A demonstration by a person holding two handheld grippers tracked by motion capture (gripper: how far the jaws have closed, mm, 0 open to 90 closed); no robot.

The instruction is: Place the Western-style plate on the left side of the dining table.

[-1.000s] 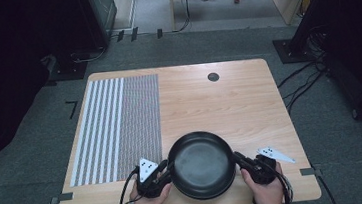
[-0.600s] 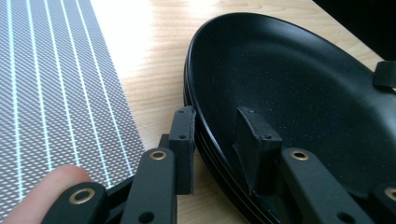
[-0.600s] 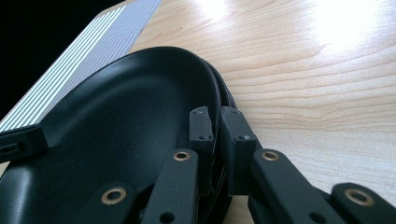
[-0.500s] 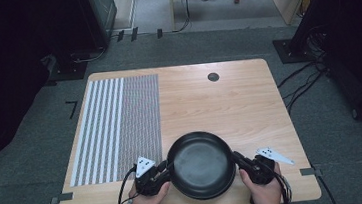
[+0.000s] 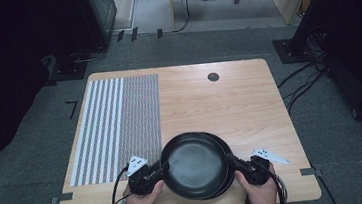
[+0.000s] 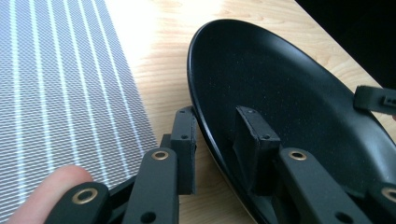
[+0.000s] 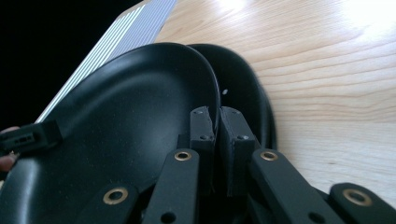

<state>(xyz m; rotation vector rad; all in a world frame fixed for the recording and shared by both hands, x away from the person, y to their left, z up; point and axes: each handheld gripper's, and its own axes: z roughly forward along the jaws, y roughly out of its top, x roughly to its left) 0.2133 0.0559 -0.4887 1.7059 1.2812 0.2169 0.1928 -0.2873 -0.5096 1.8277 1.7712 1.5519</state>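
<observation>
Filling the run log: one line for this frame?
left hand-held gripper: shut on top plate rim | right hand-held gripper: shut on top plate rim | lower plate: on table

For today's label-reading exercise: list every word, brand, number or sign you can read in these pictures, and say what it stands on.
None can be read.
Black plates: plain, no marks.
Striped mat: a pattern of lines, no lettering.
Grey plate on the left gripper: dark dots, no letters.
Wooden table: one dark round spot, no text.

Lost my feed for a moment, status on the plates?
Left gripper and right gripper both clamped on top black plate rim. Second black plate underneath, offset. Placemat alongside, nothing blocking.
</observation>
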